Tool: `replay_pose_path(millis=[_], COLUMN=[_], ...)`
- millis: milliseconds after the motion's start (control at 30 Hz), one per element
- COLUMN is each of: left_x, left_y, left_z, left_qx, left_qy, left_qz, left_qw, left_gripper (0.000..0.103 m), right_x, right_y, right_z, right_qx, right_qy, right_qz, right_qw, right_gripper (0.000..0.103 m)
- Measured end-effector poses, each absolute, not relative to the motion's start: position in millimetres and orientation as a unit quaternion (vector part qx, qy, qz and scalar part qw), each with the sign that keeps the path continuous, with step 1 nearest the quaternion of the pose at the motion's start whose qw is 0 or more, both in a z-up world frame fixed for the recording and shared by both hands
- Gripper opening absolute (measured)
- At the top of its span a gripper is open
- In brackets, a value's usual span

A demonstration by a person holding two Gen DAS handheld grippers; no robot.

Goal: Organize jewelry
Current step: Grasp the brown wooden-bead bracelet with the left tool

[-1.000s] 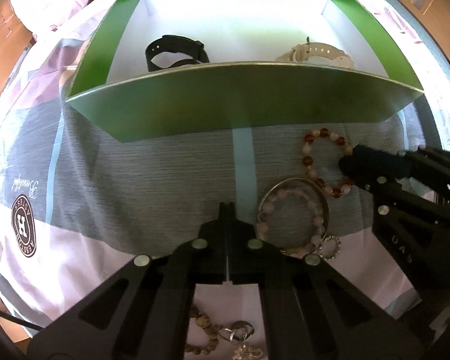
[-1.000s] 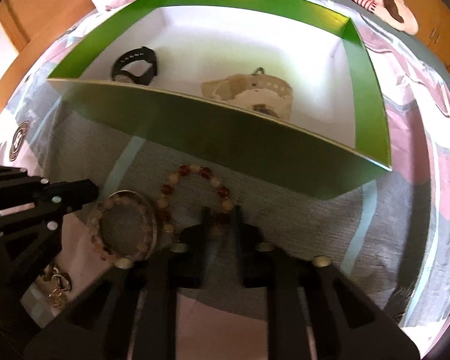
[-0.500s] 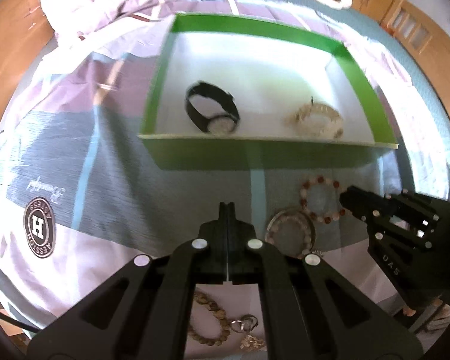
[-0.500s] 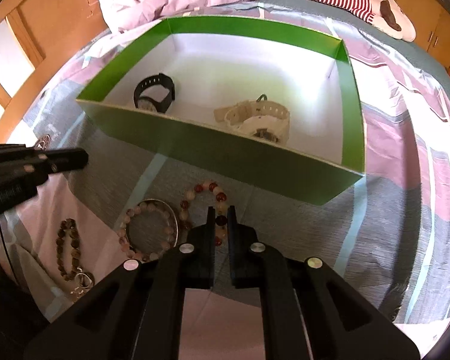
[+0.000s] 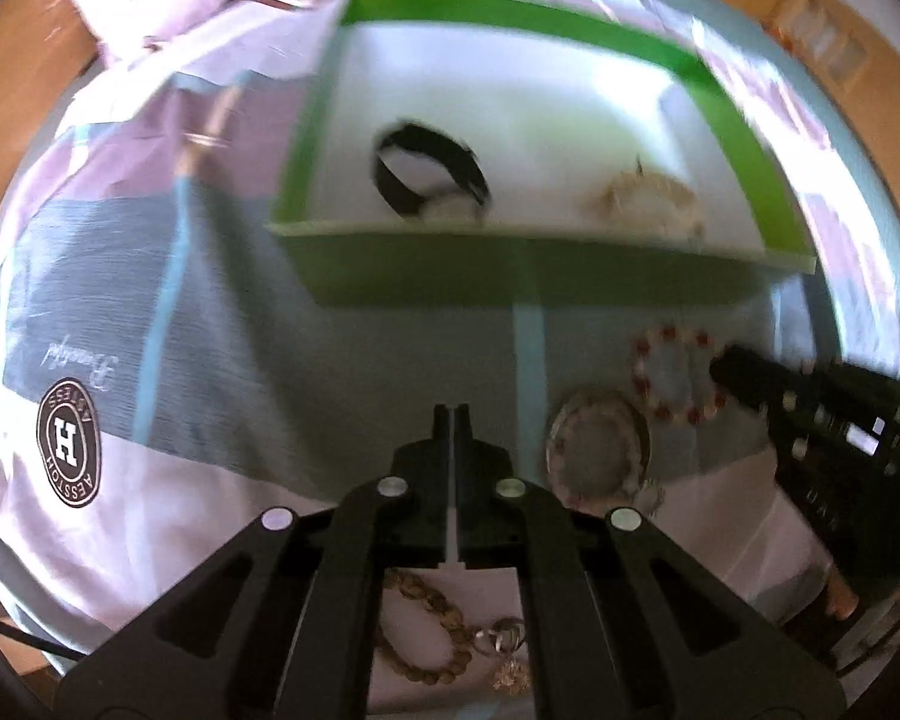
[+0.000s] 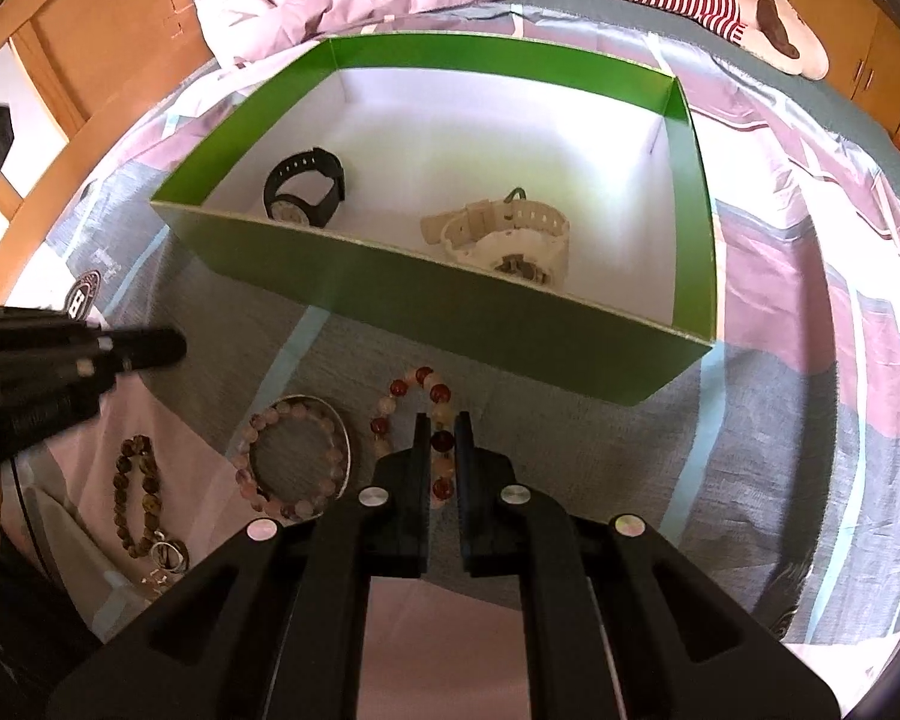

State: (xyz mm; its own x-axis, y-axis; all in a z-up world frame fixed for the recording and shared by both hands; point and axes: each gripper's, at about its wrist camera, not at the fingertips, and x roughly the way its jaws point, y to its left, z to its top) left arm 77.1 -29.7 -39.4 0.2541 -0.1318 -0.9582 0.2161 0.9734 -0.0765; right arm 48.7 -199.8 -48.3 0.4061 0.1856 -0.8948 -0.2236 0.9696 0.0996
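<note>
Bedspread [image 6: 660, 450] carries a round dark badge [image 5: 69, 443], lower left of left wrist view, white "H" at centre; ring lettering and the script beside it not legible. Red-and-pale bead bracelet [image 6: 417, 402] lies on grey fabric below the green box [image 6: 450, 312], centre frame. Right tool [image 6: 438, 438] narrow, fingers straddling the bracelet's near beads; grip not confirmed. Left tool [image 5: 452, 420] fingers almost together, nothing between them. Pink bead bracelet [image 6: 294, 459] inside a silver bangle [image 6: 343, 426], just left. Brown bead bracelet [image 6: 137, 495] lower left. Box holds black watch [image 6: 303, 186] and cream watch [image 6: 510, 240], well apart.
</note>
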Motion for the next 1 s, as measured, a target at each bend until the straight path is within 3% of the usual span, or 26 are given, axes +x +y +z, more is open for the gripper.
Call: replay_pose_path(millis=[33, 100, 167, 233, 400, 500, 667, 733, 767, 800, 1000], left_x=[75, 66, 55, 42, 19, 19, 22, 21, 23, 24, 31], left_y=[-29, -21, -13, -5, 21, 27, 15, 8, 3, 1, -5], left_z=[-41, -39, -36, -38, -69, -72, -73, -72, -71, -70, -43], left_qx=[0.043, 0.051, 0.062, 0.079, 0.115, 0.1, 0.116, 0.123, 0.122, 0.12, 0.093], left_qy=[0.61, 0.623, 0.621, 0.621, 0.647, 0.643, 0.623, 0.614, 0.612, 0.609, 0.588], left_qz=[-0.11, -0.122, -0.131, -0.138, -0.111, -0.117, -0.107, -0.109, -0.109, -0.11, -0.115], left_qw=[0.783, 0.771, 0.77, 0.768, 0.745, 0.75, 0.766, 0.772, 0.773, 0.776, 0.795], left_gripper=[0.006, 0.027, 0.039, 0.041, 0.041, 0.042, 0.042, 0.034, 0.025, 0.011, 0.011], right_x=[49, 50, 52, 53, 53, 54, 54, 52, 51, 50, 41], right_y=[-201, -203, -205, -206, -203, -199, -191, -187, -185, -183, -172], right_z=[-50, -53, -57, -60, -67, -70, -78, -78, -78, -77, -45], right_qx=[-0.017, -0.014, -0.012, -0.013, -0.018, -0.018, -0.033, -0.046, -0.054, -0.057, -0.05], right_qy=[0.534, 0.54, 0.546, 0.552, 0.563, 0.567, 0.567, 0.56, 0.556, 0.554, 0.524], right_qz=[0.12, 0.116, 0.114, 0.115, 0.114, 0.113, 0.11, 0.11, 0.11, 0.111, 0.137], right_qw=[0.837, 0.833, 0.83, 0.826, 0.818, 0.816, 0.816, 0.82, 0.822, 0.823, 0.839], right_gripper=[0.008, 0.008, 0.008, 0.008, 0.008, 0.02, 0.022, 0.022, 0.021, 0.009, 0.007])
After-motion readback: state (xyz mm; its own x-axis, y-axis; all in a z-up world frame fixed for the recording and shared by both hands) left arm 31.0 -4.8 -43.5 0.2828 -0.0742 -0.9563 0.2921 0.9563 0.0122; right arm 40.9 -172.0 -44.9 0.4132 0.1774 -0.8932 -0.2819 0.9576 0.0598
